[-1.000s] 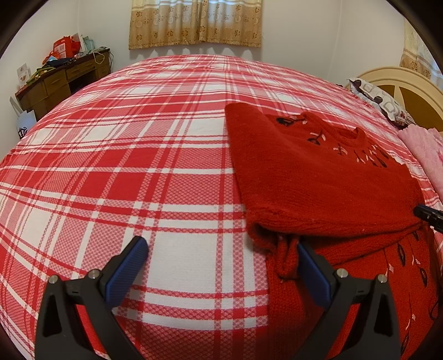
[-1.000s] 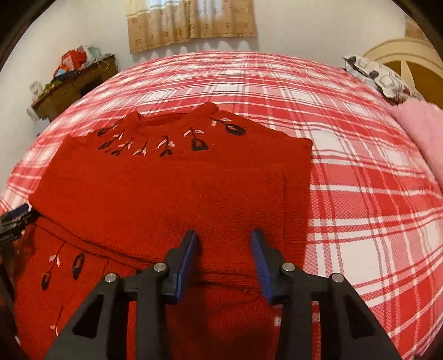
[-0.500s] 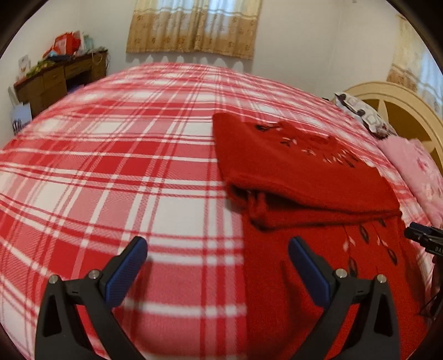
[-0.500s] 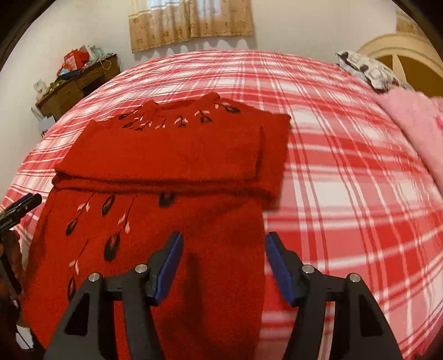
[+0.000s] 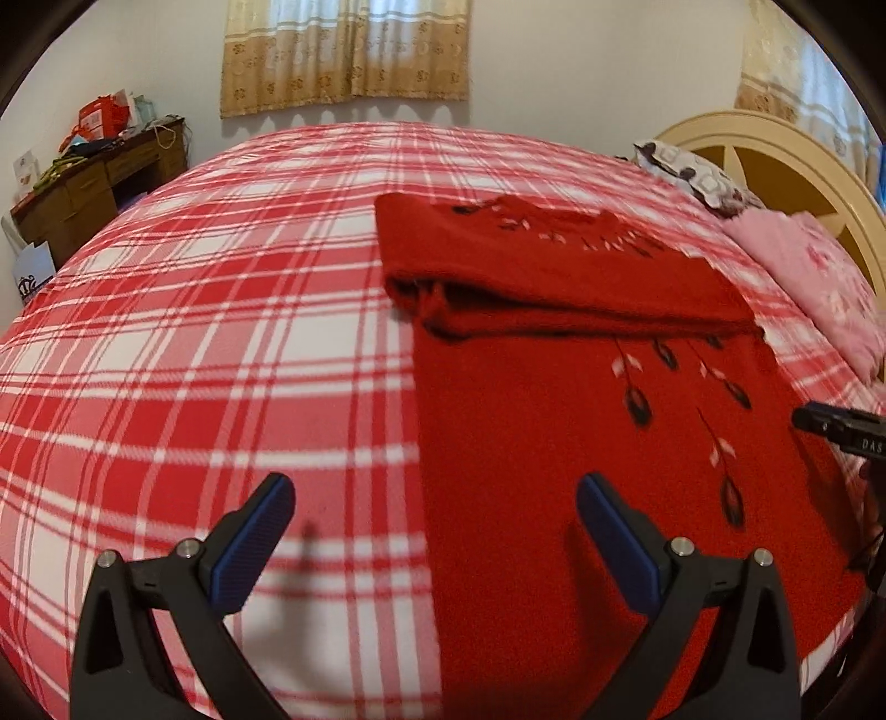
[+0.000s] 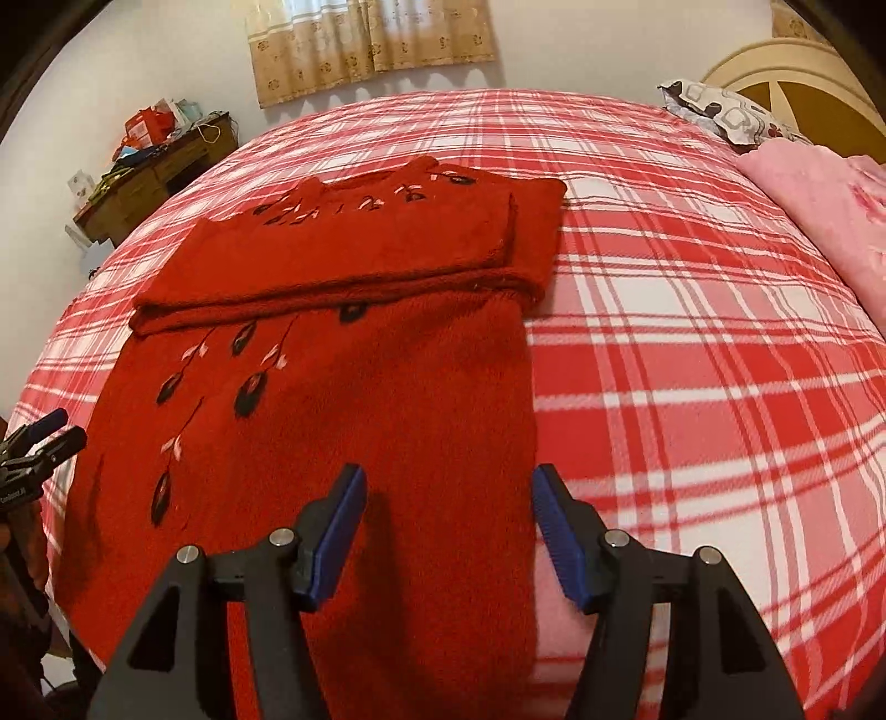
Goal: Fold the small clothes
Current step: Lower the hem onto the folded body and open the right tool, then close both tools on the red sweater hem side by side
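Red sweater [image 6: 343,421] half-folded on bed [image 6: 692,343] (both claws spread).

One red sweater [image 5: 581,443] lies on one bed [image 5: 221,343] with a red-and-white plaid cover. Two grippers are in view: the left [image 5: 432,543] and the right [image 6: 448,531], each with two blue-padded fingers [image 5: 252,548] [image 6: 338,531]. At the head of the bed there is one patterned pillow [image 6: 720,113], one pink blanket [image 6: 819,210] and one cream headboard [image 5: 775,155]. One wooden desk [image 5: 83,188] stands by the wall. One curtain [image 5: 343,52] hangs behind the bed.
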Tool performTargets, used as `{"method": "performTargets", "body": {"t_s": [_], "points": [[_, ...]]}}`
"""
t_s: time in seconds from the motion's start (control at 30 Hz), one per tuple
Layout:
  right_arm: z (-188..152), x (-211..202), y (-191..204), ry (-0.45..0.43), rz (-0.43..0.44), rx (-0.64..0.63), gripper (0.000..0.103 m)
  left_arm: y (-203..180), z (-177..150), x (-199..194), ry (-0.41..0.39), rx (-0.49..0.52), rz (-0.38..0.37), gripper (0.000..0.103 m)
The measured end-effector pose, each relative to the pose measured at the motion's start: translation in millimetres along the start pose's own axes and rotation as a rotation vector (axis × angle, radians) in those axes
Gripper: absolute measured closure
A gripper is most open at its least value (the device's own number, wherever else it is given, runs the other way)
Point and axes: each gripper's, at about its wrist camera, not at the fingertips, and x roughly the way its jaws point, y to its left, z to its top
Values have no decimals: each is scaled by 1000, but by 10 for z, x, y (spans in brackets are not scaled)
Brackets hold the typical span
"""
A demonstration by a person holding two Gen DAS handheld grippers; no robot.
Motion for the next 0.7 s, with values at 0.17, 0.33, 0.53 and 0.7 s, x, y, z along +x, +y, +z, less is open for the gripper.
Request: {"method": "performTargets", "body": {"t_s": [0.17,0.33,0.53,0.7], "points": [[-120,-48,45,10,-4,-12,40,-73,-128,-83,18,31,2,0],[-205,-98,52,12,-11,-15,40,-123,-227,-147,33,49,-9,0],[-376,-201,98,21,-29,-41,39,-191,-348,-229,48,77,-14,0],[-586,-320,160,21,-47,-78,39,-193,-477,-329,77,77,-54,0]]}}
